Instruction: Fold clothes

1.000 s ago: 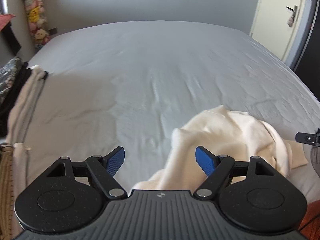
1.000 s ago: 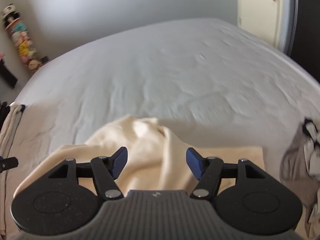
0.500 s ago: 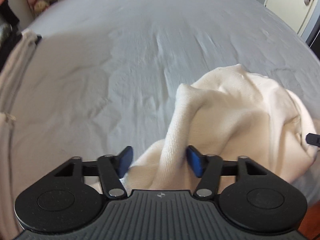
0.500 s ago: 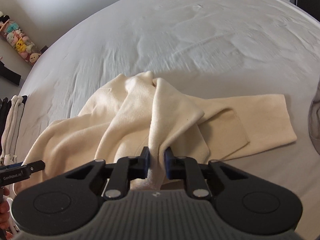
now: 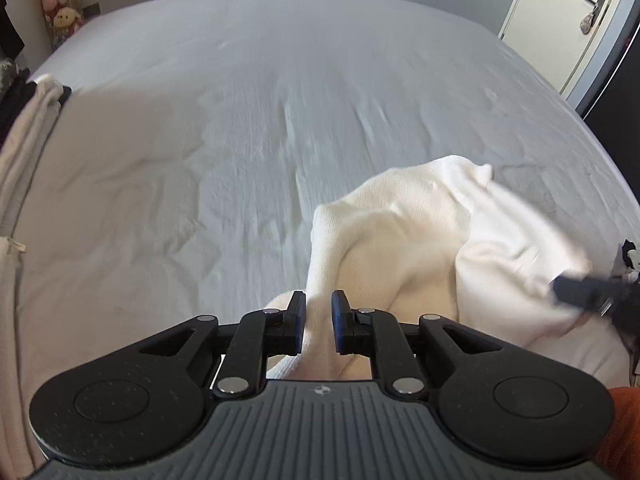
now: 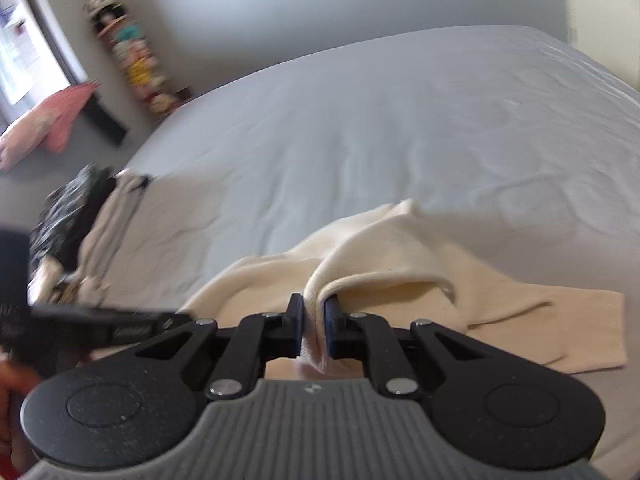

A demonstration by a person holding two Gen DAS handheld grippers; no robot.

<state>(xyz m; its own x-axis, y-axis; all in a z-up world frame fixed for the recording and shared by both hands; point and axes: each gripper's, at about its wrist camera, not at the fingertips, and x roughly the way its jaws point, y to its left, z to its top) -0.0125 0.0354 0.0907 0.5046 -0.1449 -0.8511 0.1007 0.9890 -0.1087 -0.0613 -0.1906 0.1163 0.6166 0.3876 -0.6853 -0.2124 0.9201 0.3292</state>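
A cream knit sweater lies bunched on the grey bed sheet, near the front edge. My left gripper is shut on a fold of the sweater and lifts it off the sheet. My right gripper is shut on another ribbed edge of the same sweater. One sleeve lies flat to the right. The right gripper also shows blurred in the left wrist view, and the left gripper shows blurred in the right wrist view.
A stack of light and dark clothes sits at the bed's left edge, and it also shows in the left wrist view. A shelf of plush toys stands by the far wall. A door is at the right.
Both grippers went from open to shut on the sweater, the right one first. They have since lifted the fabric off the sheet.
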